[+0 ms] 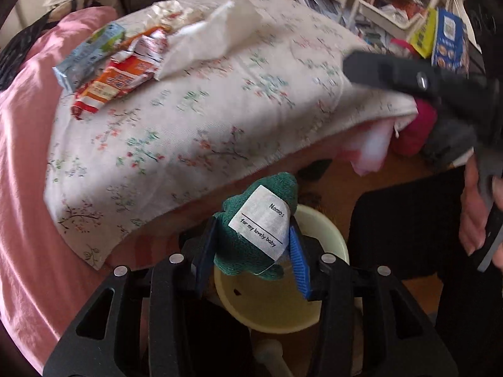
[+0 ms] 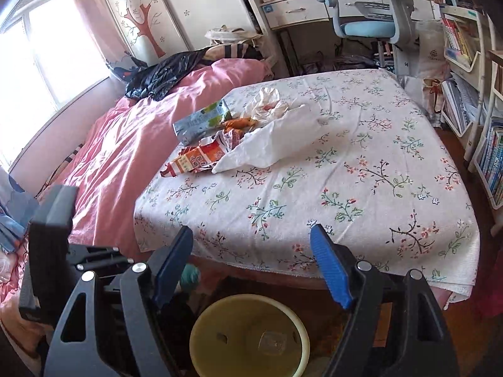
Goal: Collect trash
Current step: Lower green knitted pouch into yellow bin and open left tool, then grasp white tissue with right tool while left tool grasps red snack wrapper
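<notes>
My left gripper [image 1: 253,235] is shut on a green knitted item [image 1: 239,207] with a white name label, held over a pale yellow bin [image 1: 330,232]. That green item [image 2: 191,275] peeks out beside the bin [image 2: 201,323] in the right wrist view. My right gripper [image 2: 251,232] stands open and empty above the bin; one of its black fingers [image 1: 386,72] shows in the left wrist view. On the floral cloth [image 2: 345,188] lie a blue-green wrapper [image 2: 201,122], an orange-red wrapper [image 2: 195,157], white paper [image 2: 270,144] and a crumpled clear bag [image 2: 267,103].
A pink duvet [image 2: 110,144] covers the bed to the left, with a black bag [image 2: 163,72] at its far end. A desk chair [image 2: 367,15] stands behind and bookshelves [image 2: 490,157] line the right. A person's hand [image 1: 471,220] holds the right gripper.
</notes>
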The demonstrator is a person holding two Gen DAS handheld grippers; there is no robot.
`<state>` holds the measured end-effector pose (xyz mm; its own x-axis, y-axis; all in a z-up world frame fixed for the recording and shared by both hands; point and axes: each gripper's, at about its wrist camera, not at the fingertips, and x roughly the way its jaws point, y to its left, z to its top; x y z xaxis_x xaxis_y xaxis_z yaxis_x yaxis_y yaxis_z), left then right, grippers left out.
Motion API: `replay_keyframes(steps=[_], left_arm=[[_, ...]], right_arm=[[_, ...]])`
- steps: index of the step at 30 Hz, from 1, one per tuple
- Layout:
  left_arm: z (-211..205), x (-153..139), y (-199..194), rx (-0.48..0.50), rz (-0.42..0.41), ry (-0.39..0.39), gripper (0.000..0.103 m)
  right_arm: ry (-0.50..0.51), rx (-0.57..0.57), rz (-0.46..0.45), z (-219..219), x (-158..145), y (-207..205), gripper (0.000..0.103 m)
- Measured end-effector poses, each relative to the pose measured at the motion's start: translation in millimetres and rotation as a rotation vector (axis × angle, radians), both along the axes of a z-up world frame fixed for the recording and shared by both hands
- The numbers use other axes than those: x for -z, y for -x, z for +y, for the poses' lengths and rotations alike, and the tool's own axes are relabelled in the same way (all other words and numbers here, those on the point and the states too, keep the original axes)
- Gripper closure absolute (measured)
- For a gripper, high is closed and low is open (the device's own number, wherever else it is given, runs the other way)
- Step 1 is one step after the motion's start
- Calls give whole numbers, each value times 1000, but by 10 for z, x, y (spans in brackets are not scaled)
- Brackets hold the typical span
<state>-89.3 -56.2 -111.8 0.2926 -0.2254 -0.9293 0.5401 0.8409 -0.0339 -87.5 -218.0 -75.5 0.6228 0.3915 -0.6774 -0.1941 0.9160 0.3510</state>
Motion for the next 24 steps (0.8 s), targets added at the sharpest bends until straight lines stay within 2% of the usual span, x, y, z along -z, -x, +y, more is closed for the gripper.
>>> replay_keyframes(steps=[4, 7, 18, 24], left_arm=[[-207, 144, 144, 104, 27, -78, 55], [-197, 120, 146, 89, 1, -84, 48], [207, -222, -70, -149, -162, -25, 35], [520, -373, -272, -321, -195, 41, 33]], right_arm=[[-13, 25, 4, -109, -31, -33, 26], [-21, 39, 3, -165, -35, 65, 26], [5, 32, -1, -114, 5, 41, 24], [30, 23, -5, -65, 2, 55, 21]])
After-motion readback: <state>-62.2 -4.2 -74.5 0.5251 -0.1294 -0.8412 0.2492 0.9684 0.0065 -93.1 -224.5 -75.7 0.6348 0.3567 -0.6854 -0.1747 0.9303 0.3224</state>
